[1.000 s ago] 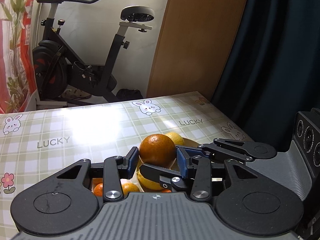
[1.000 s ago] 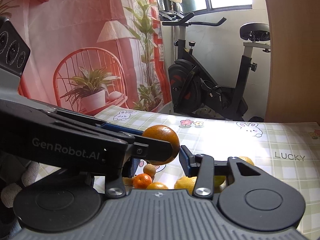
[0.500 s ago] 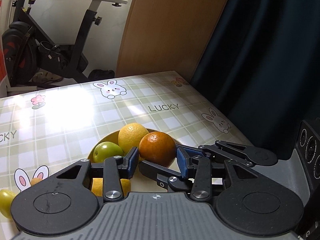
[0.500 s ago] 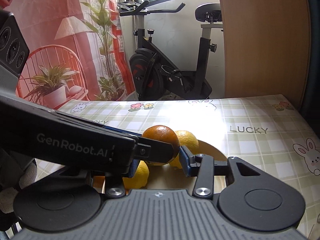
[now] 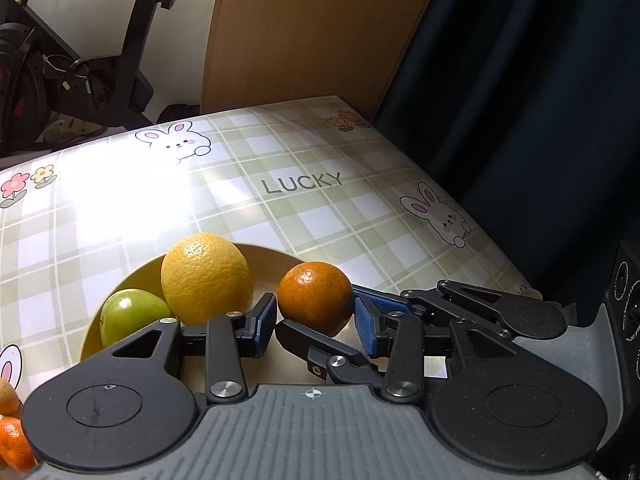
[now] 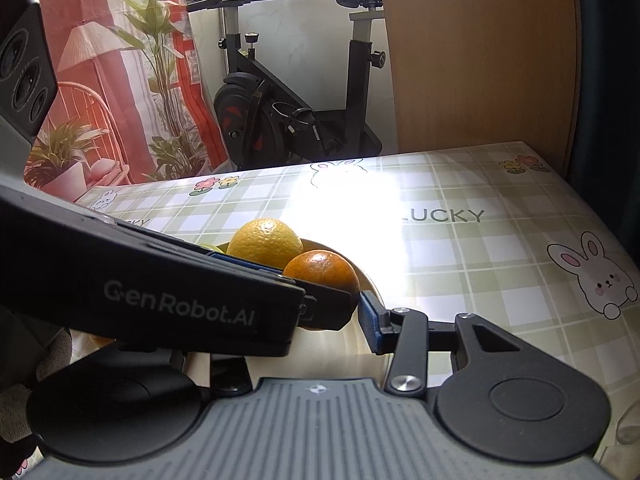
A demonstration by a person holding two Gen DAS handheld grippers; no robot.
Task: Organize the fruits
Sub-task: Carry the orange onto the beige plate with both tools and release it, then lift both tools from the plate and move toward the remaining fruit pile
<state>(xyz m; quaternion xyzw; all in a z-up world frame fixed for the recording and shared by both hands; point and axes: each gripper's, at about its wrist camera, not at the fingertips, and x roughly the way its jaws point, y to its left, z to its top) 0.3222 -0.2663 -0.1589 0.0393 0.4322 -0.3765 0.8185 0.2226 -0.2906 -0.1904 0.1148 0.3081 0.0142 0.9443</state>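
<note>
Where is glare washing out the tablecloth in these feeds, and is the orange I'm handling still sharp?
Left wrist view: glare bleaches the tablecloth left of the yellow plate; the orange is sharp, with small highlights. Right wrist view: glare whitens the cloth beside LUCKY; the orange is crisp, though the dark left hand-held gripper hides its lower left. Fisheye bending shows in both.

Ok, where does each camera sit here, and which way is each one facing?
Left wrist: on the left gripper, looking forward and down past the orange between its pads to the yellow plate; the right gripper reaches in from the right.
Right wrist: on the right gripper, facing over the plate towards the exercise bike; the left gripper's body fills the left side.
Shared: orange, yellow citrus, plate, LUCKY tablecloth.
</note>
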